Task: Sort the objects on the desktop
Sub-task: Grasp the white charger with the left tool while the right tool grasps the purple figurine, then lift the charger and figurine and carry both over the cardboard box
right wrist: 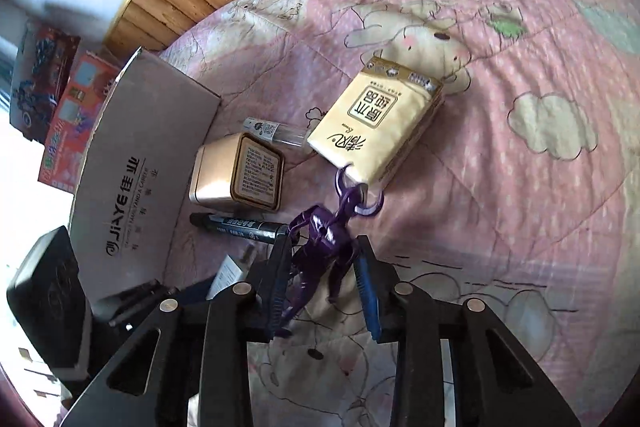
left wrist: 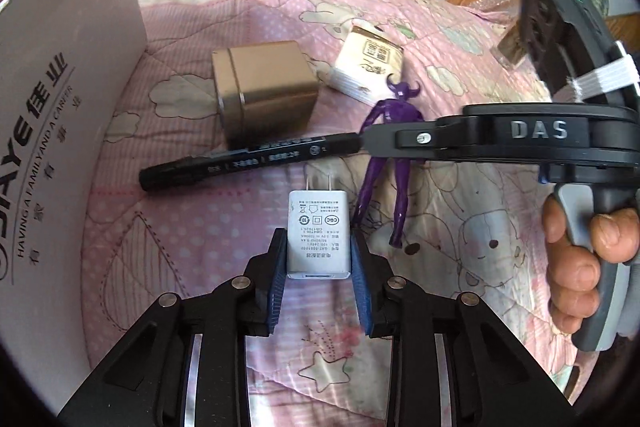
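I read this as the pick-up step on both sides at once. My left hand-held gripper (left wrist: 319,259) has its blue pads against the two flanks of the white charger (left wrist: 318,235), prongs pointing away from me, so I take it as clamped on the charger, though I cannot tell whether the charger is lifted or resting on the pink quilt (left wrist: 460,35) of the bed. My right hand-held gripper (right wrist: 322,283) stands apart, its jaws straddling the purple figurine (right wrist: 320,247); the left pad looks close to the figure's arm, the right pad shows a clear gap, so nothing is gripped there yet. The figurine lies on the quilt with its horned head touching the near end of the tissue pack (right wrist: 376,131), and the black marker (right wrist: 240,227) lies just beside its left arm, with the gold tin (right wrist: 236,175) beyond that. The grey cardboard box (right wrist: 132,163) stands at the left, and I judge it the likely destination. Next I would close the right jaws on the figurine's torso, keeping the left finger off the marker's end, then lift straight up so the horns clear the tissue pack. The limbs are thin and glossy, so a slip or a twist seems possible.
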`<action>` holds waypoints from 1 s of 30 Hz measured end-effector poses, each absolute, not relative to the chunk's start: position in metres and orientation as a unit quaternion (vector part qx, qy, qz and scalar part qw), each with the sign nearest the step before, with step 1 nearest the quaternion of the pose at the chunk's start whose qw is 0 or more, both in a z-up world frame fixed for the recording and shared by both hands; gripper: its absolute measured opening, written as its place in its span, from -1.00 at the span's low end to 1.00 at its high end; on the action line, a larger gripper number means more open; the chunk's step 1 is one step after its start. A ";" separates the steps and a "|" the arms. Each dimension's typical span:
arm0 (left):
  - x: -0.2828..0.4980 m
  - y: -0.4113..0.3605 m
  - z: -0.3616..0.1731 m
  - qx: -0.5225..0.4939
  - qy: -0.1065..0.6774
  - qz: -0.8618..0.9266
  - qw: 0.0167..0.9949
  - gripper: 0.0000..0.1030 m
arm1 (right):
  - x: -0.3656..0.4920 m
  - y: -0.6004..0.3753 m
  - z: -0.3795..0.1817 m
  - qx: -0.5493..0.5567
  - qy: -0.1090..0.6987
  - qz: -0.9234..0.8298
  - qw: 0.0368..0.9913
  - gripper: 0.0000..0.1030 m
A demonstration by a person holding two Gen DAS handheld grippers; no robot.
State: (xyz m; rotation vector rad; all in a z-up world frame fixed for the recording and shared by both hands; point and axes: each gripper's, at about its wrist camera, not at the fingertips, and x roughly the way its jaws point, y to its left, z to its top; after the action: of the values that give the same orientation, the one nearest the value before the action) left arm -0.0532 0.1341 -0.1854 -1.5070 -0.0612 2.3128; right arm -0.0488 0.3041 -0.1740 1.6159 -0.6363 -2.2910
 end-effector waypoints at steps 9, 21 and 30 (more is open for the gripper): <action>-0.056 0.120 -0.177 -0.532 -0.060 0.828 0.163 -0.42 | -0.043 0.281 -0.159 0.553 -0.152 -0.811 0.118 -0.65; -0.048 0.107 -0.130 -0.497 -0.087 0.848 0.166 -0.42 | -0.025 0.284 -0.118 0.524 -0.150 -0.831 0.110 -0.65; -0.036 0.092 -0.094 -0.465 -0.109 0.863 0.164 -0.42 | -0.013 0.263 -0.089 0.492 -0.138 -0.851 0.121 -0.65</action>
State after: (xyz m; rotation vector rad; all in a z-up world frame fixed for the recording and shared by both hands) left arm -0.0360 0.0919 -0.0945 -1.3243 -0.3120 2.4605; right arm -0.0132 0.2630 -0.0888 1.4380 -0.4028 -2.4850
